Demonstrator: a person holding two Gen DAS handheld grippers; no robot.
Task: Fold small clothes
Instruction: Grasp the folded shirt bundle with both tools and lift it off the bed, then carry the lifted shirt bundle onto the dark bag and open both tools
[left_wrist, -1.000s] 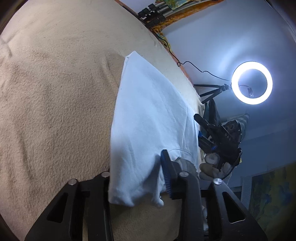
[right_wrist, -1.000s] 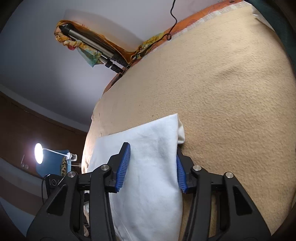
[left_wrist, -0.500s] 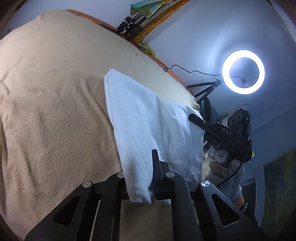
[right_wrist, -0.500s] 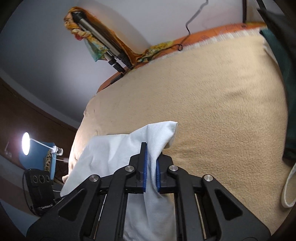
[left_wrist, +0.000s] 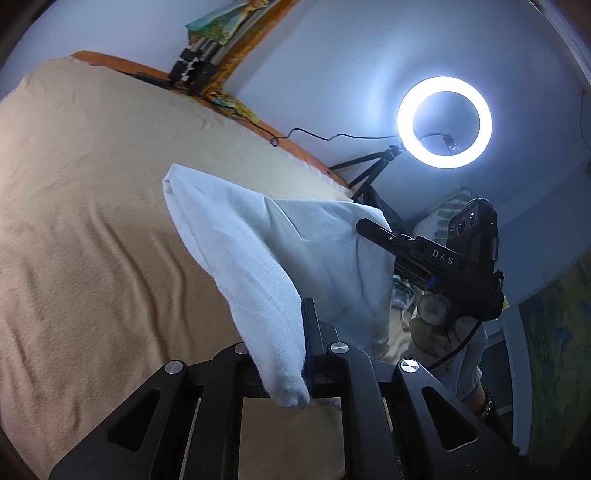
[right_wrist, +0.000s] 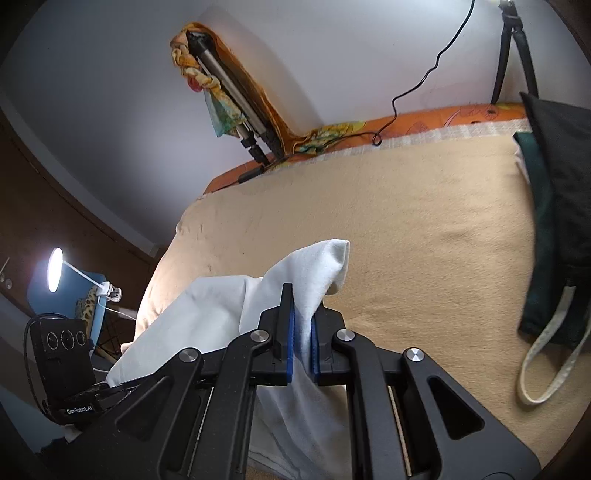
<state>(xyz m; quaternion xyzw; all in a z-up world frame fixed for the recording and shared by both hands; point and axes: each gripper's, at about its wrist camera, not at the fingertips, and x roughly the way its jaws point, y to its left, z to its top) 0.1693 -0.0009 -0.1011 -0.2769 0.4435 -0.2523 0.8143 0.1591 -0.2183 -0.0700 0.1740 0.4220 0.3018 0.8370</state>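
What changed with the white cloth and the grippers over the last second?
Both grippers closed: the right gripper and left gripper, open a second ago, now pinch the white cloth and have lifted its near edge off the beige blanket. The ring light stayed lit.

Garment (left_wrist: 258, 258) hangs over blanket (left_wrist: 92, 221), pinched betw left gripper (left_wrist: 295, 354) & right gripper (right_wrist: 302, 339) at opp corners. Tripod (right_wrist: 229, 92) behind bed; ring light (left_wrist: 444, 122) right; bag (right_wrist: 554, 221) on blanket's right edge.

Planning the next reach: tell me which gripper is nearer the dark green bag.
Right. The right gripper, clamped on the white garment, has the dark green bag lying just off to its right; the left gripper holds the garment's opposite side.
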